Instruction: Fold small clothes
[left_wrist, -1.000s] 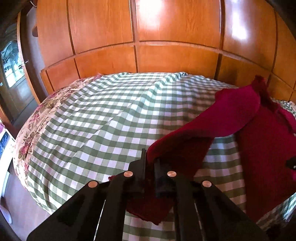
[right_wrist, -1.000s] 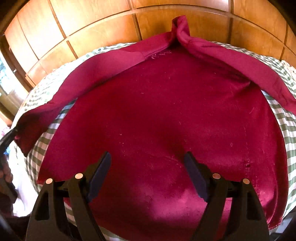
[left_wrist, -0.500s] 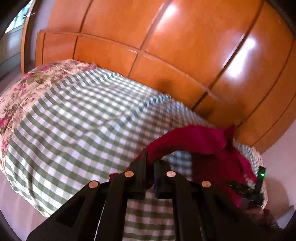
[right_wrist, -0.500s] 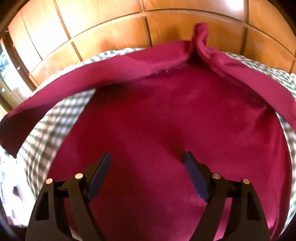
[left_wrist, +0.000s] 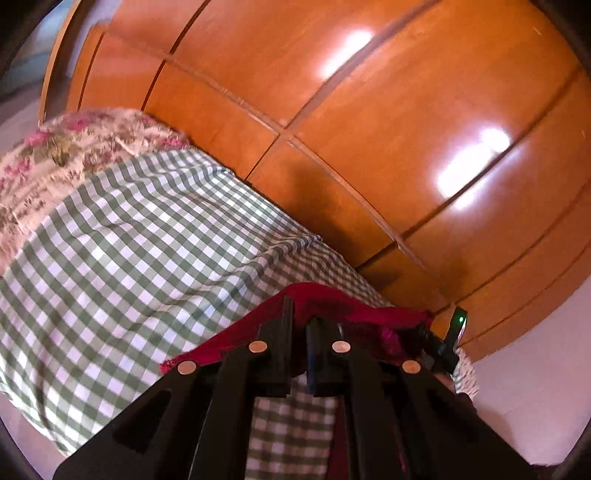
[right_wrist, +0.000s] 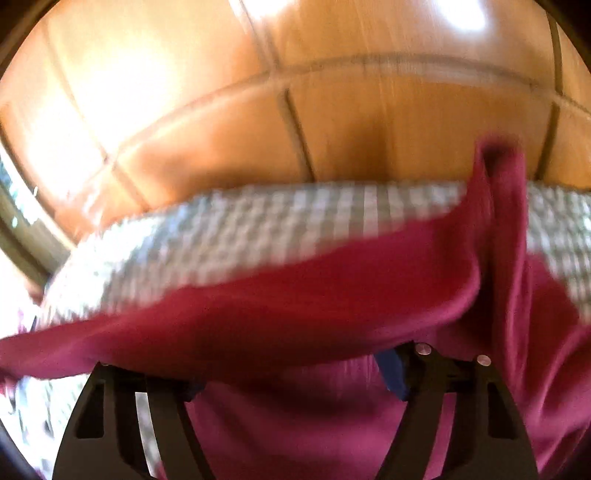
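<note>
A dark red garment (right_wrist: 295, 310) lies on a green-and-white checked bedspread (left_wrist: 140, 251). My left gripper (left_wrist: 299, 343) is shut on one end of the red garment (left_wrist: 332, 302) and holds it lifted above the bed. In the right wrist view, that lifted strip of cloth crosses over my right gripper (right_wrist: 291, 373) and hides its fingertips. Its jaws stand wide apart above the flat part of the garment. The right wrist view is blurred by motion. The right gripper's body (left_wrist: 443, 343) shows at the right of the left wrist view.
A wall of glossy wooden panels (left_wrist: 369, 129) rises right behind the bed. A floral bed cover (left_wrist: 55, 158) shows at the far left of the bed. A pale wall (left_wrist: 535, 369) lies at the right.
My left gripper has carried the held end of the garment to the right, over the flat part. The lifted strip now drapes across the right gripper's fingers. Both views tilted up toward the wall.
</note>
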